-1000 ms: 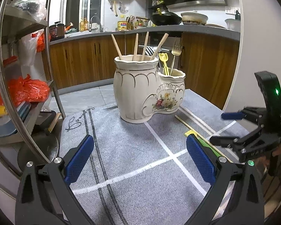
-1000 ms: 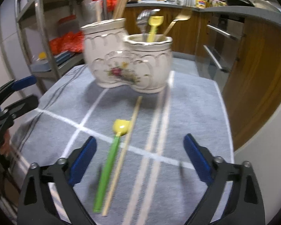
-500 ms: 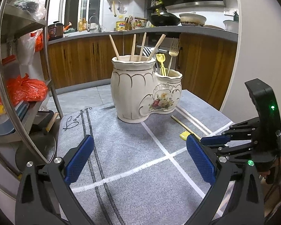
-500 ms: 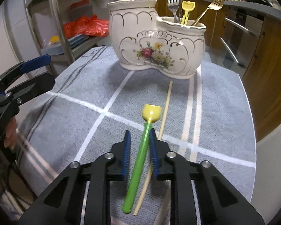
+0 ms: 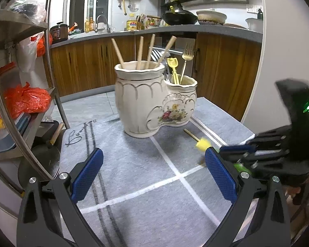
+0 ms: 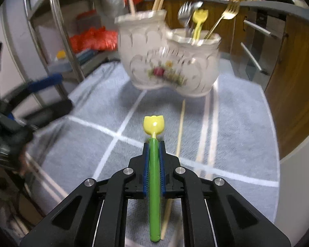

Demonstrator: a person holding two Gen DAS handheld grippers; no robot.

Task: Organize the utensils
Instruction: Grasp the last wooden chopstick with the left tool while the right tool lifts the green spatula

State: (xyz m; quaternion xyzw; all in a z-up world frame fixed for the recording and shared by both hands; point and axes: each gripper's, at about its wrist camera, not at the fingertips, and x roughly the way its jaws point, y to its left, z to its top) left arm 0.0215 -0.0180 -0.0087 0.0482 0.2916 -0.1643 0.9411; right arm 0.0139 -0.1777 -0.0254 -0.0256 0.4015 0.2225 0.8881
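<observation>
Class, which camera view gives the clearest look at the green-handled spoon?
The right wrist view: the spoon runs down the middle, its green handle clamped between the right hand-held gripper pads, yellow tulip head ahead. The left wrist view shows only the blurred yellow head and a sliver of green.

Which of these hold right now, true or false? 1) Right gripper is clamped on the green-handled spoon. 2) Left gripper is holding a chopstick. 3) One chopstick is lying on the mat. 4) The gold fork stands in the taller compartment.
1) True: the right gripper, whose jaws have just been closing, is shut on the green-handled spoon.
2) False: the left gripper is open and empty.
3) True: a chopstick lies on the mat.
4) False: the gold fork stands in the holder's shorter compartment.
</observation>
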